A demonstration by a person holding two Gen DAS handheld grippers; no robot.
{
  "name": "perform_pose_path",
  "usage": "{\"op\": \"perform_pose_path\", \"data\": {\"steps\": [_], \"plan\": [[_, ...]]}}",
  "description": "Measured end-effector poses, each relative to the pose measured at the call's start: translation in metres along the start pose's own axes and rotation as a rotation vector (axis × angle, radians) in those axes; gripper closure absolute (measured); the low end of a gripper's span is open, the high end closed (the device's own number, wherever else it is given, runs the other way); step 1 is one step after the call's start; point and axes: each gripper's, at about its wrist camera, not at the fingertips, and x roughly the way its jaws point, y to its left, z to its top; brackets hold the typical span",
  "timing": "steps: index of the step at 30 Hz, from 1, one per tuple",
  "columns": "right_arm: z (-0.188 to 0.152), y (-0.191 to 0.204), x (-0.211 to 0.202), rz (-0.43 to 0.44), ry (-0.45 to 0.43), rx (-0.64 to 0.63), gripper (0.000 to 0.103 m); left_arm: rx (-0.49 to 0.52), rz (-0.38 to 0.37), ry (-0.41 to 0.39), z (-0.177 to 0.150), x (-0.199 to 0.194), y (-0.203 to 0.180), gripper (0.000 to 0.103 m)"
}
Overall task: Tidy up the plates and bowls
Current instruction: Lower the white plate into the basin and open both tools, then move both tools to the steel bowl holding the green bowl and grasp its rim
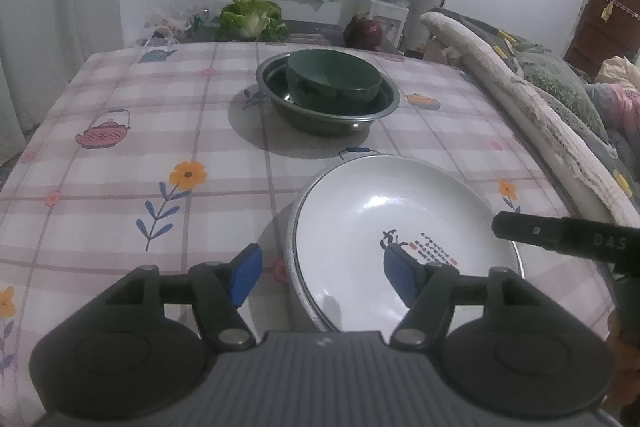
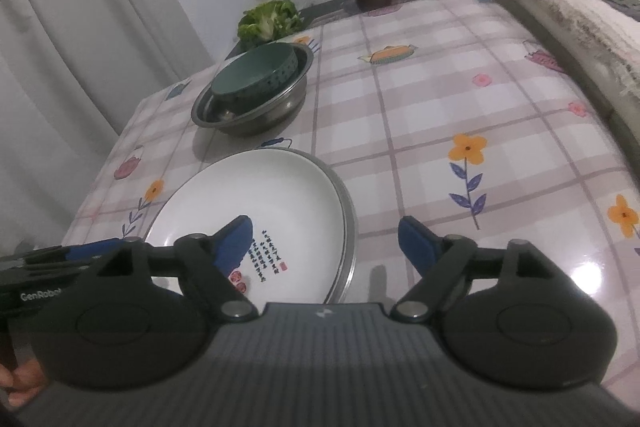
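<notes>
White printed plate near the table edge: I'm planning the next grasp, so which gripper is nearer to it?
Neither clearly. The left gripper straddles the white printed plate's left rim; the right gripper straddles its right rim. Both are open.

Left wrist view: low over near table edge, facing across checked tablecloth [image 1: 120, 155] toward far wall, white plate [image 1: 400, 227] close beneath. Right wrist view: same edge, further right, angled left toward curtain [image 2: 60, 47]. Both share white plate [image 2: 260, 203], green bowl [image 1: 332, 79] in steel basin [image 1: 280, 99].
</notes>
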Motion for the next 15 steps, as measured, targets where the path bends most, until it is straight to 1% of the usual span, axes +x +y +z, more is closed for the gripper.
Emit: {"op": "perform_pose_path", "data": {"steps": [6,8,9,10,12,15], "plan": [[0.0,0.002,-0.012,-0.017,-0.026,-0.014,0.016,-0.008,0.006,-0.006,0.004,-0.007,0.001,0.026],[0.0,0.004,-0.015,-0.028,-0.033,-0.024,0.012,-0.016,0.015,-0.002,0.005,-0.009,0.003,0.025],[0.001,0.006,-0.017,-0.038,-0.035,-0.03,0.008,-0.019,0.029,-0.001,0.007,-0.009,0.003,0.025],[0.002,0.007,-0.018,-0.053,-0.038,-0.036,0.001,-0.02,0.042,-0.001,0.009,-0.011,0.005,0.025],[0.004,0.011,-0.022,-0.109,-0.058,-0.057,0.001,-0.026,0.054,-0.004,0.013,-0.013,0.008,0.023],[0.009,0.018,-0.023,-0.193,-0.055,-0.094,0.001,-0.037,0.064,-0.018,0.02,-0.018,0.013,0.02]]}}
